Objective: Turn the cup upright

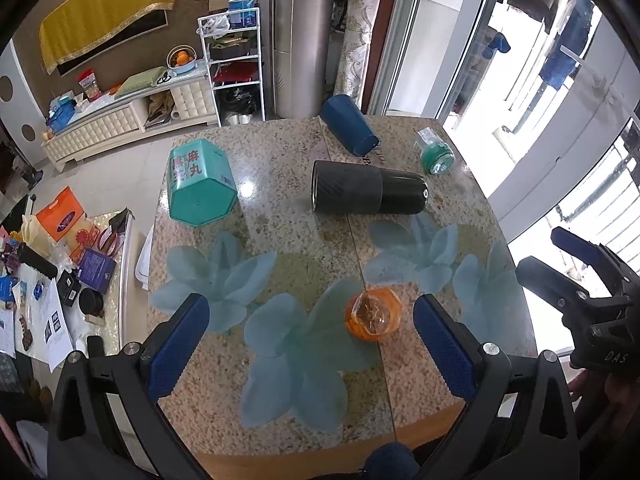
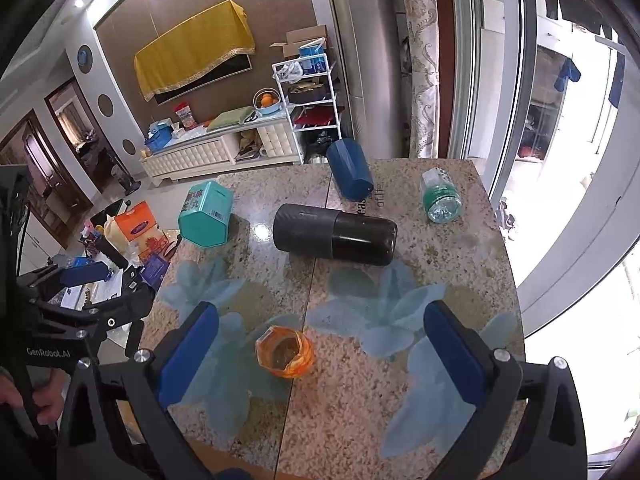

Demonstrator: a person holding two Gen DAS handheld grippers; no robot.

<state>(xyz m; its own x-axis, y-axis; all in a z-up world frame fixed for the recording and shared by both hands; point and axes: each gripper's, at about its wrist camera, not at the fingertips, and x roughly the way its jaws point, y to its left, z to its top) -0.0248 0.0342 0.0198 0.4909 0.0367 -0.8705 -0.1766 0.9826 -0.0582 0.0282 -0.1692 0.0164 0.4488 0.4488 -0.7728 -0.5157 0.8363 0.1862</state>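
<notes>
A speckled stone table [image 1: 280, 240] is shown. An orange cup [image 1: 374, 312] stands near its front edge. Both the left gripper [image 1: 310, 344] and right gripper [image 2: 320, 354] are held wide apart, empty, above the cup.

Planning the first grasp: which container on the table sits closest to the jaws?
The small orange cup, alone at the near edge between both open grippers; the black flask, blue cup, teal tin and green bottle lie farther back.

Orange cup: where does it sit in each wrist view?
Left wrist: orange cup low, right of centre, between the left gripper fingers.
Right wrist: orange cup low, left of centre, between the right gripper fingers.
Shared landmark: black flask lying on its side beyond it.
</notes>
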